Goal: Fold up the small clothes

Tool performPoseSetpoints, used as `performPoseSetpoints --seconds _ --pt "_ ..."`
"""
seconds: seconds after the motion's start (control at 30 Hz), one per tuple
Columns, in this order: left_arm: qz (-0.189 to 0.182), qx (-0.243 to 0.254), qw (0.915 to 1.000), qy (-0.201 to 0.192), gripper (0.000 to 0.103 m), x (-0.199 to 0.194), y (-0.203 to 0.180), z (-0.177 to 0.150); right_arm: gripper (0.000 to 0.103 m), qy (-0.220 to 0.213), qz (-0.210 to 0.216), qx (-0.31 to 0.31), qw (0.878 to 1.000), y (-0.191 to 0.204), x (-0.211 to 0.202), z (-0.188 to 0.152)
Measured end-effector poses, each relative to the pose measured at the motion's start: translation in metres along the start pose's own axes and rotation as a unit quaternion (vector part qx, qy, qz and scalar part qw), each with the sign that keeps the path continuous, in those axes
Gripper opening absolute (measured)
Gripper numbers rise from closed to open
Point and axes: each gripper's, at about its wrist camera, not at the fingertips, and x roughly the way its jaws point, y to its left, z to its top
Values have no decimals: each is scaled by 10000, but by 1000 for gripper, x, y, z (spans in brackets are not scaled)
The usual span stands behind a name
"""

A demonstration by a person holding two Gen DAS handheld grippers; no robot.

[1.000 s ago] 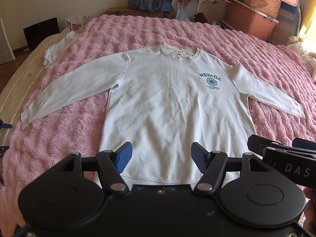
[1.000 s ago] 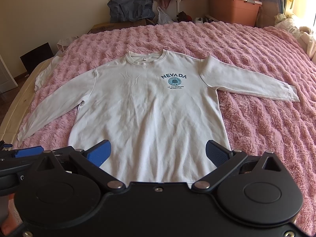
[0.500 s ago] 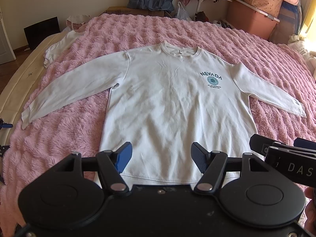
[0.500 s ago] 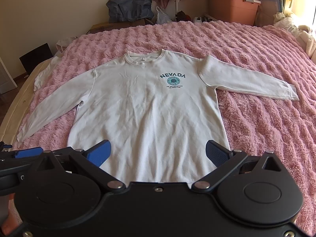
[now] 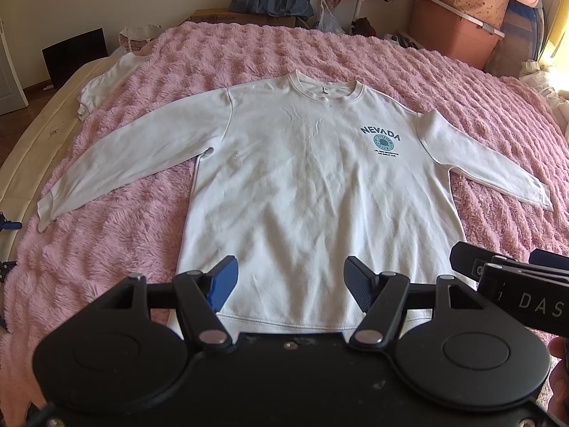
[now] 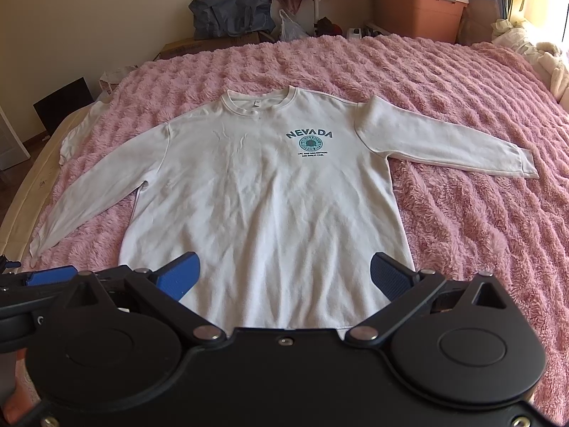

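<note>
A white long-sleeved sweatshirt (image 5: 313, 185) (image 6: 263, 192) with a teal NEVADA print lies flat, front up, on the pink fluffy blanket, both sleeves spread outward. My left gripper (image 5: 290, 279) hovers open above the hem, nothing between its fingers. My right gripper (image 6: 284, 277) is open too, over the hem's right half, and holds nothing. In the left wrist view the right gripper's fingers (image 5: 498, 267) show at the right edge. The left gripper's blue finger (image 6: 49, 272) peeks in at the left of the right wrist view.
The pink blanket (image 5: 391, 67) (image 6: 462, 213) covers a bed. Another white garment (image 5: 103, 89) lies at the blanket's far left edge. Beyond the bed stand a pink storage bin (image 6: 416, 14), a dark bag (image 6: 231, 10) on cardboard boxes, and a clothes pile.
Both grippers have drifted slightly; the sweatshirt lies as before and neither gripper has opened or shut.
</note>
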Motion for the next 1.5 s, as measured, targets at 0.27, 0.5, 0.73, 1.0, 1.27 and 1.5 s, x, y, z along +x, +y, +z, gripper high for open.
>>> performPoseSetpoints --seconds 0.27,0.5,0.73,1.0,1.27,1.5 --pt "23 -8 10000 54 69 4 0 5 103 38 7 14 10000 -1 5 0" --pt "31 -16 9999 99 69 8 -2 7 103 50 6 19 10000 0 6 1" --pt "-168 98 9998 94 69 20 -8 16 103 -47 15 95 9999 -10 14 1" --pt "-925 299 9953 -44 69 58 -41 51 103 -1034 -364 6 9940 -68 29 6" --pt "-1772 560 9826 -23 69 137 -112 96 48 -1255 -570 1112 9842 -190 67 24" --pt "-2290 535 9719 14 69 217 -170 124 23 -1494 -1093 1695 9680 -298 117 32"
